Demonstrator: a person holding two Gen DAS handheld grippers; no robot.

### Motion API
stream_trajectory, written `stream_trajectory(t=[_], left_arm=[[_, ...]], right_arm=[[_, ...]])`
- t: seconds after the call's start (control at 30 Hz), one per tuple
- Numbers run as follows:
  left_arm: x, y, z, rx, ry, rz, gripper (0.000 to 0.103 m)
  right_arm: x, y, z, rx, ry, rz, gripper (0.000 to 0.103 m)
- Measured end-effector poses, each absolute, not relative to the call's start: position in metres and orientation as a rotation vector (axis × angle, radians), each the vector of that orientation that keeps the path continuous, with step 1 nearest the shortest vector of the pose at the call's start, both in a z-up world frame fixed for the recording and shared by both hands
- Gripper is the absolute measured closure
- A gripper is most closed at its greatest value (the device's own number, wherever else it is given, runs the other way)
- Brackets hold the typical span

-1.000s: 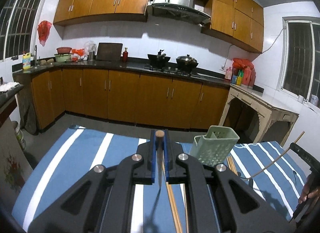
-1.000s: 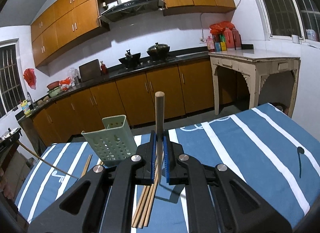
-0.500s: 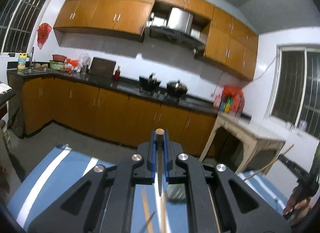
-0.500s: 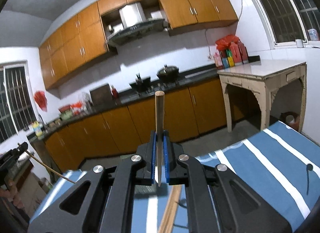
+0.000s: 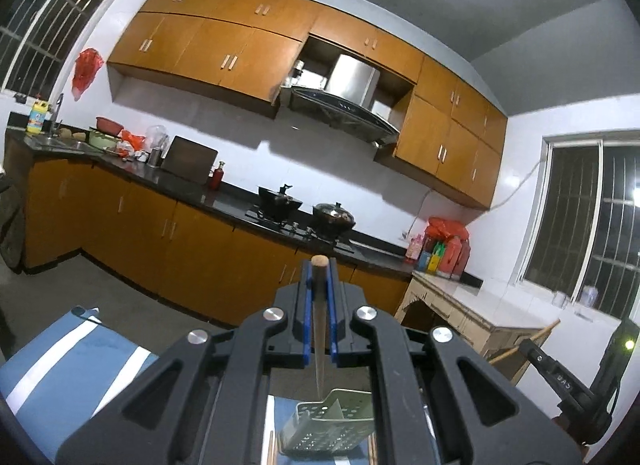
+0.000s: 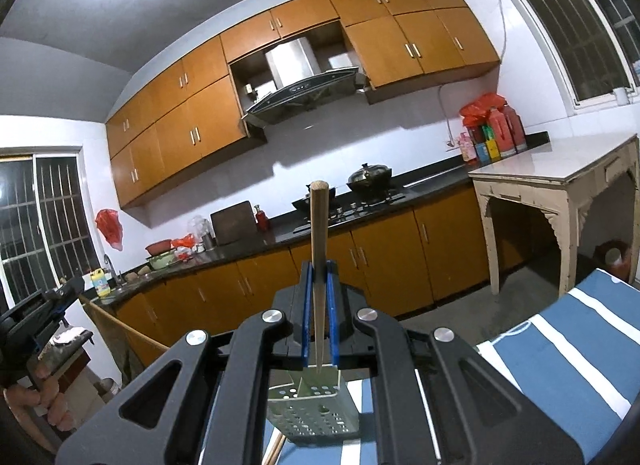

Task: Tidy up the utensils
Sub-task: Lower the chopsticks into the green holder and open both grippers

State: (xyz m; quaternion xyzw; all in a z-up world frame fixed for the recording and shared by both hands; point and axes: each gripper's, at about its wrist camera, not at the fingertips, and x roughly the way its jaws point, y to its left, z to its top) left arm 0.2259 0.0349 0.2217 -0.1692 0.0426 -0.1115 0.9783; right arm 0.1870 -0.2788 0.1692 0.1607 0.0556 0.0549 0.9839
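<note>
My left gripper point(image 5: 319, 269) is shut on a wooden chopstick point(image 5: 319, 329) that stands upright between its blue pads, tip pointing down over the green perforated utensil holder point(image 5: 328, 429). My right gripper point(image 6: 319, 269) is likewise shut on a chopstick point(image 6: 319, 265), whose thin end hangs just above the same holder point(image 6: 316, 413). Loose chopsticks point(image 6: 276, 449) lie on the blue striped tablecloth point(image 6: 560, 349) beside the holder. Each view catches the other gripper at its edge: the right one point(image 5: 560, 369) and the left one point(image 6: 36, 305), held by a hand point(image 6: 36, 401).
Behind the table runs a kitchen counter with wood cabinets point(image 5: 192, 241), a stove with pots point(image 5: 304, 205) and a range hood. A pale side table point(image 6: 560, 185) stands at the right, with red bottles point(image 6: 492, 129) behind it. A bin point(image 6: 612, 257) sits under it.
Both grippers have risen with their chopsticks and now look level across the kitchen; the table has dropped low in view. The holder now sits directly under both chopstick tips.
</note>
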Motion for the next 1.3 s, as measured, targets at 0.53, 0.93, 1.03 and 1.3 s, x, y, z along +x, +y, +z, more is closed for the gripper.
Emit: stream_trajectory(t=[0.53, 0.93, 1.03, 1.3], left_arm=[[0.289, -0.015, 0.164, -0.229, 0.273, -0.24, 0.095], [0.275, 0.006, 0.156, -0.219, 0.29, -0.189, 0.081], [0.265, 0.012, 0.158, -0.213, 0.289, -0.17, 0.08], [0.234, 0.031, 0.149, -0.193, 0.308, -0.109, 0.078]], right_arm=[[0.232, -0.252, 0.129, 0.25, 0.29, 0.126, 0.095], [0.207, -0.25, 0.133, 0.241, 0.3, 0.123, 0.073], [0.196, -0.253, 0.135, 0.243, 0.297, 0.117, 0.073], [0.168, -0.267, 0.115, 0.251, 0.359, 0.091, 0.073]])
